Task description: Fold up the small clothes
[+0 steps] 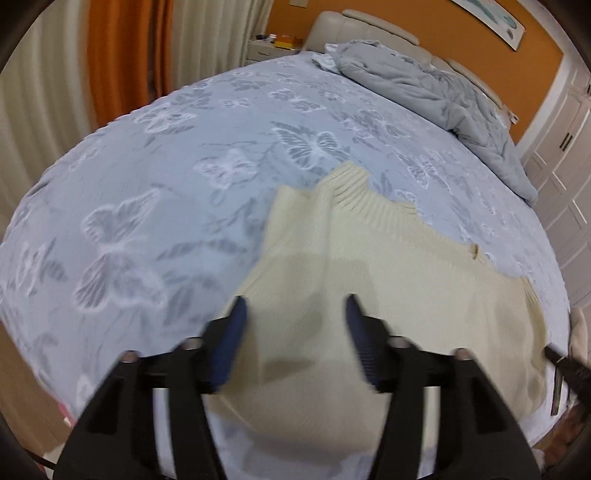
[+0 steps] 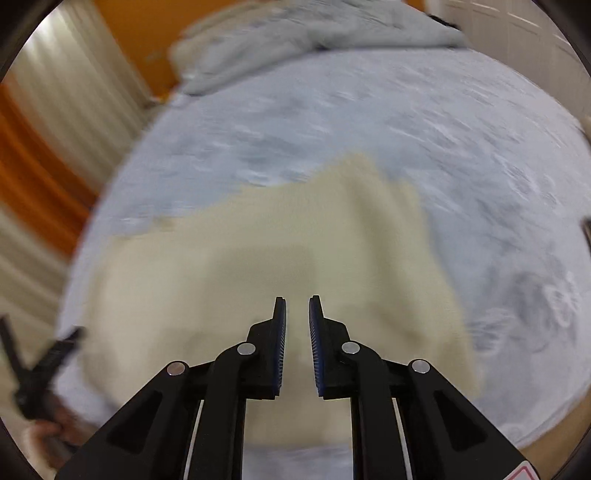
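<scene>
Orange walls and pale pleated curtains frame the wide bed with the blue-grey butterfly-patterned coverlet (image 1: 155, 206), my working surface. A crumpled grey quilt (image 1: 436, 92) lies heaped by the cream padded headboard (image 1: 369, 22), well apart from the job and, I judge, no obstacle. On the near half of the coverlet lies the cream ribbed-knit sweater (image 1: 369, 266), collar pointing toward the headboard, apparently laid flat so its edges can be reached. My left gripper (image 1: 295, 314) hovers over the sweater's lower part, jaws spread wide, holding nothing. My right gripper (image 2: 297, 306) hangs over the same garment in a blurred view, jaws parted by a narrow gap, nothing between them. A white nightstand (image 1: 269, 46) stands beyond the bed.
</scene>
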A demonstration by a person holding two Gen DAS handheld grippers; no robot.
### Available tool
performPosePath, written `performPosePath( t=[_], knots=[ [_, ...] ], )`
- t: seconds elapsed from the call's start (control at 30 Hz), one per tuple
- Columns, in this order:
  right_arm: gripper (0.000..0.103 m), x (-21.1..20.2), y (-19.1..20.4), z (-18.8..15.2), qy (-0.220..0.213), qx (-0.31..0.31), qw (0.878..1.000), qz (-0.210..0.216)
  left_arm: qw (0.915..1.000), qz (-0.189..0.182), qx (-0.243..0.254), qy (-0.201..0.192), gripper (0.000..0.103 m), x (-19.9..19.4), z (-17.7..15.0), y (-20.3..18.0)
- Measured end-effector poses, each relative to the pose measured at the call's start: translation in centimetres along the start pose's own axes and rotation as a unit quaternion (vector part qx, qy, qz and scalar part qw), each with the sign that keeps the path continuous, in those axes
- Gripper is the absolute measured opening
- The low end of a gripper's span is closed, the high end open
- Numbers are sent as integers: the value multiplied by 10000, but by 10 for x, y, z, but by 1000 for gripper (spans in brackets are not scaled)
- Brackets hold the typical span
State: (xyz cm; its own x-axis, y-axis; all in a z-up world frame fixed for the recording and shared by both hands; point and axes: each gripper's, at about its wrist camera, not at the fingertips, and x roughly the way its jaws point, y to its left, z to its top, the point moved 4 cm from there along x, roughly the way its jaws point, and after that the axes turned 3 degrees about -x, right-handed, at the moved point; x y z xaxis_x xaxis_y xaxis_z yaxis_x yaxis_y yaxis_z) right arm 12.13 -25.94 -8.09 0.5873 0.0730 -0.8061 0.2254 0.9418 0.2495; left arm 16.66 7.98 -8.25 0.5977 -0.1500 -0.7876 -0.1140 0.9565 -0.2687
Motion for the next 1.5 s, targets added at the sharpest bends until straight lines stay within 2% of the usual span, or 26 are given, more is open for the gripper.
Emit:
performPosePath(
  t=[0.1, 0.13, 0.2, 0.27, 0.3, 0.4, 0.43, 0.5, 0.57, 0.6, 0.67, 0.77, 0.8, 0.87, 0.9, 0.97, 1.03, 1.13, 1.23, 1.3, 1.37, 1.43, 1.47, 1.5],
  knots=[
    [13, 6, 50, -2, 38, -569, 9980, 255, 9994, 4, -344, 81, 65, -5, -11, 15],
    [13, 15, 61, -5, 141, -698, 9971, 254, 9982, -111, -547, 235, 65, -1, -15, 20],
    [12, 47, 79, -11, 482, -851, 9949, 247, 9971, -133, -688, 294, 65, 1, -19, 25],
    [12, 90, 84, -20, 915, -912, 9916, 14, 9973, -150, -667, 257, 65, 3, -19, 26],
    [12, 102, 85, -22, 852, -941, 9918, -131, 9971, -179, -690, 252, 65, 3, -20, 26],
    [12, 92, 89, -14, 892, -841, 9921, -266, 9947, -324, -947, 257, 66, 5, -20, 34],
    [12, 78, 91, -8, 719, -679, 9951, -88, 9934, -345, -1059, 257, 67, 5, -20, 39],
    [12, 65, 96, -7, 583, -589, 9966, -21, 9887, -394, -1418, 284, 74, 10, -20, 48],
    [12, 79, 100, -15, 848, -752, 9934, -172, 9796, -511, -1869, 523, 78, 23, -23, 56],
    [13, 95, 99, -26, 1117, -852, 9896, -315, 9760, -540, -2013, 626, 80, 29, -25, 58],
    [13, 99, 104, -28, 899, -981, 9904, -387, 9756, -594, -2050, 511, 88, 30, -22, 56],
    [13, 98, 108, -31, 875, -1110, 9884, -553, 9792, -592, -1863, 538, 88, 33, -19, 49],
    [14, 99, 110, -32, 865, -1178, 9876, -581, 9793, -725, -1812, 539, 77, 33, -18, 46],
    [14, 99, 109, -32, 854, -1177, 9879, -546, 9717, -1251, -1878, 700, 42, 35, -14, 41],
    [14, 99, 107, -31, 854, -1157, 9883, -502, 9709, -1187, -1968, 668, 24, 32, -12, 44],
    [14, 98, 104, -28, 840, -1090, 9898, -363, 9665, -1454, -2064, 459, 14, 12, 0, 37],
    [14, 89, 98, -25, 786, -999, 9917, -204, 9681, -1684, -1850, 137, 12, -19, 16, 14],
    [14, 63, 84, -21, 572, -690, 9959, 97, 9747, -2023, -909, -270, 11, -73, 34, -60],
    [14, 14, 50, -22, 100, -383, 9988, 287, 9688, -2438, 78, -431, 11, -111, 22, -154],
    [15, -15, 18, -28, -93, -148, 9996, 217, 9649, -2552, 521, -338, 11, -116, 2, -200],
    [16, -34, -13, -34, -208, 112, 9996, 139, 9618, -2559, 968, -56, 12, -104, -29, -248],
    [17, -51, -50, -45, -236, 433, 9988, 5, 9617, -2350, 1389, 258, 14, -76, -64, -280],
    [19, -56, -63, -49, -213, 556, 9982, -32, 9621, -2216, 1549, 371, 19, -64, -78, -288],
    [19, -60, -80, -55, -179, 705, 9973, -86, 9611, -2066, 1755, 522, 19, -51, -96, -294]
  ],
)
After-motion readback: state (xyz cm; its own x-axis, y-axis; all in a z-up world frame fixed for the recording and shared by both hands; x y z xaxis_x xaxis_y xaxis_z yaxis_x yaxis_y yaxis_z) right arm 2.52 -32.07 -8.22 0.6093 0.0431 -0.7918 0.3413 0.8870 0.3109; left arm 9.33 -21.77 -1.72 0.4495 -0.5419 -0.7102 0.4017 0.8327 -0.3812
